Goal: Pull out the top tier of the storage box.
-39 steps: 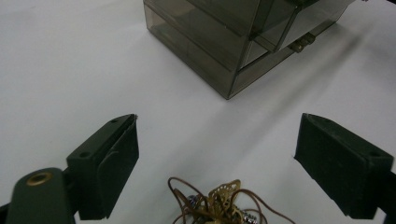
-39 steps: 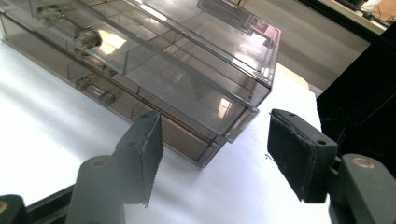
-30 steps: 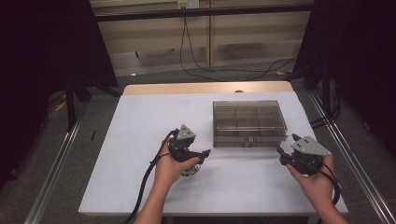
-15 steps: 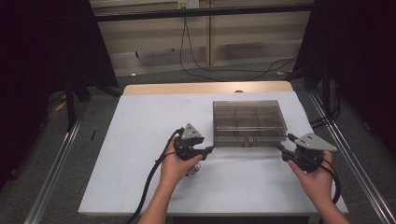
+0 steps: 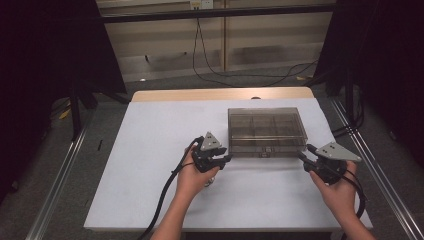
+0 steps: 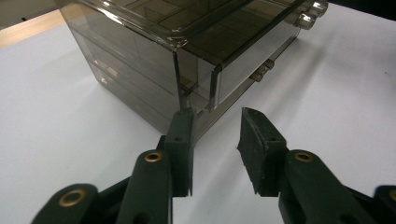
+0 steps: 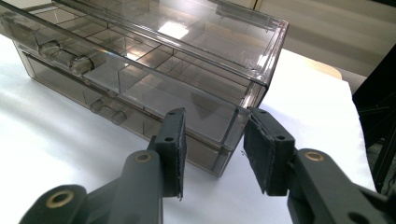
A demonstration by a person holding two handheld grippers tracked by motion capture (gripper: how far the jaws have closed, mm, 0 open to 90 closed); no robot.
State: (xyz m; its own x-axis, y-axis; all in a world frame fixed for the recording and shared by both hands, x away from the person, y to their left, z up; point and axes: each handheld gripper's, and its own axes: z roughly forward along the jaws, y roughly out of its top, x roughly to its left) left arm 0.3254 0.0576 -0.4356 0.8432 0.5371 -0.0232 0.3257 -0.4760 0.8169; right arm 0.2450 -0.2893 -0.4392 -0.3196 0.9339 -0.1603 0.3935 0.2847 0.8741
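Hiding drawer contents, smoky organizer box [image 5: 267,131]

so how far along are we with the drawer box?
Done: both tongs are at the smoky clear drawer box, left tongs at its near left corner, right tongs at its near right corner. In hand: both pairs of jaws have just been closing around those corners; pads don't visibly press yet. Left: a firm grip; the drawers look shut, knobs untouched.
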